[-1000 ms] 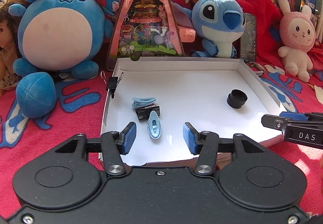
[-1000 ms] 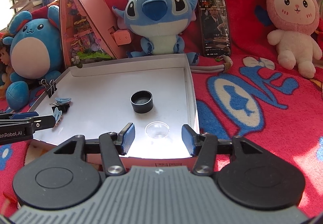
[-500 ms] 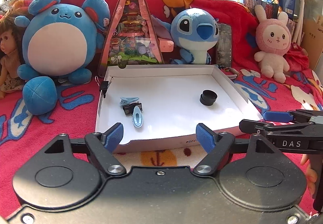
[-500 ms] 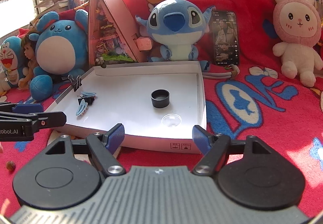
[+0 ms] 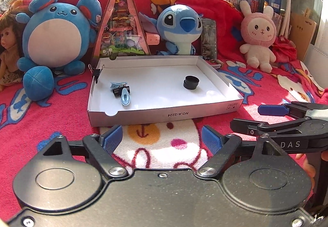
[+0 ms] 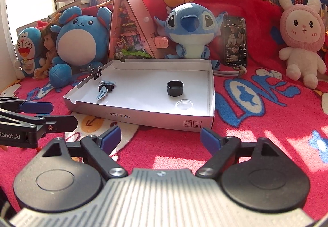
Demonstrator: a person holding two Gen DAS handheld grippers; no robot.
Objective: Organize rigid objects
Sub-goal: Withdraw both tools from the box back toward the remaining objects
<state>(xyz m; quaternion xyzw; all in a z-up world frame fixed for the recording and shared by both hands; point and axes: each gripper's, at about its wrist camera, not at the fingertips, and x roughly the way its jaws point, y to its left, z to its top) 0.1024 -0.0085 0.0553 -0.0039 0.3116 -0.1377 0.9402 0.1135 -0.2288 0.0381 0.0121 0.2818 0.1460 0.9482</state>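
We see both claws over the red blanket (image 5: 61, 108), short of the white box's (image 5: 164, 113) near wall. Left claw (image 5: 162, 141) and right claw (image 6: 160, 138) jaws are opening, nothing between them. In the box: 2 blue hair clips (image 5: 123, 93) plus a black binder clip near the left wall, black cap (image 5: 191, 82) and clear lid (image 6: 184, 104) toward the right wall.
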